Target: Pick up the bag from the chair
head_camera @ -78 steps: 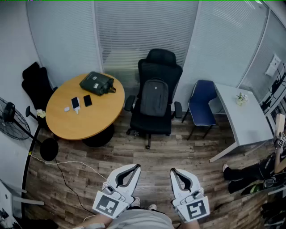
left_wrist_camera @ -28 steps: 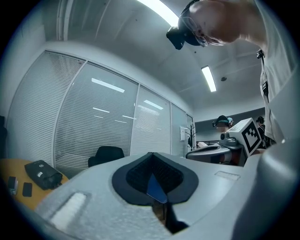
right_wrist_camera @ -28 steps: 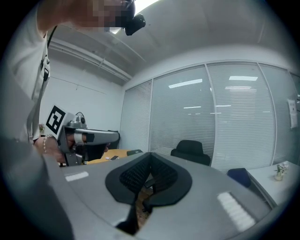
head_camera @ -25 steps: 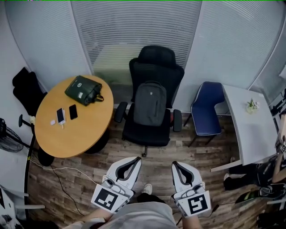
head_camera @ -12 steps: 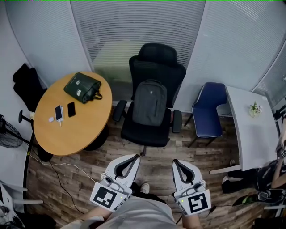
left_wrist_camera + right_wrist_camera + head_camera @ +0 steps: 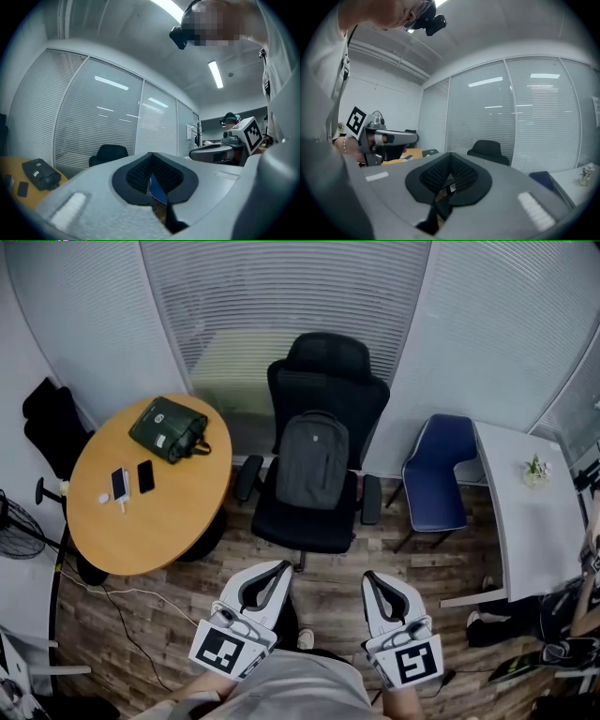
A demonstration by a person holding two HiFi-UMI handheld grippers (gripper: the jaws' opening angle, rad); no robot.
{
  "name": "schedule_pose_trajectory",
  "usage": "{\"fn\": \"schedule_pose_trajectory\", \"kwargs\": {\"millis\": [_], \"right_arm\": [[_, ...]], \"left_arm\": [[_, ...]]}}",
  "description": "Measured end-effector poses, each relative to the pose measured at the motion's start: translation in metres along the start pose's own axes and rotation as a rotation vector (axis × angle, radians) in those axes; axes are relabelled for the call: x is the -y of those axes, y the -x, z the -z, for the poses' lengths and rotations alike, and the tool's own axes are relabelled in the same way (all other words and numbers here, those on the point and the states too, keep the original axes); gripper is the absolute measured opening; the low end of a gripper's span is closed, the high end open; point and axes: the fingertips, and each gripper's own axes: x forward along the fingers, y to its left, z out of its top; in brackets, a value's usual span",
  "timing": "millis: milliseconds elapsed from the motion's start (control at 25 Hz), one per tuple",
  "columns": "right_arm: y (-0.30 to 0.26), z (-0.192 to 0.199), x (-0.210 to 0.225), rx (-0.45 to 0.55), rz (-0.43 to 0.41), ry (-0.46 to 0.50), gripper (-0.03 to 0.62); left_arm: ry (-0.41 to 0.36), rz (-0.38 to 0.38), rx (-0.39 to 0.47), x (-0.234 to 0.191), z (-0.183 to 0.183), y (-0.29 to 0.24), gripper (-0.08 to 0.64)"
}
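A grey backpack [image 6: 312,459] leans upright against the back of a black office chair [image 6: 319,390] in the middle of the head view. Both grippers hang low in that view, well short of the chair. My left gripper [image 6: 281,567] and my right gripper [image 6: 371,578] are shut with nothing between their jaws. In the left gripper view only the chair's headrest [image 6: 108,152] rises above the shut gripper [image 6: 151,161]. The right gripper view shows the chair [image 6: 489,150] beyond the shut gripper [image 6: 450,161]. The backpack is hidden in both gripper views.
A round wooden table [image 6: 122,521] stands left of the chair, bearing a dark green bag [image 6: 169,429] and two phones [image 6: 131,481]. A blue chair [image 6: 441,474] and a white desk [image 6: 525,512] stand on the right. A cable [image 6: 141,601] trails over the wood floor.
The view has shifted a little; the chair and backpack sit slightly lower and nearer. Both grippers stay shut and side by side.
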Motion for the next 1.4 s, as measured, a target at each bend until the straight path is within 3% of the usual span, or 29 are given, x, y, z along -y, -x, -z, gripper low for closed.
{"fn": "schedule_pose_trajectory", "kwargs": {"millis": [440,1400], "right_arm": [[-0.065,-0.006,0.022,-0.004,0.01,0.008,0.003],[-0.249,-0.024,0.044,-0.03,0.0,0.038,0.003]], "left_arm": [[-0.007,0.019,0.013,-0.055,-0.007,-0.044,0.003],[0.02,0.033,0.005,-0.221,-0.01,-0.126,0.003]]}}
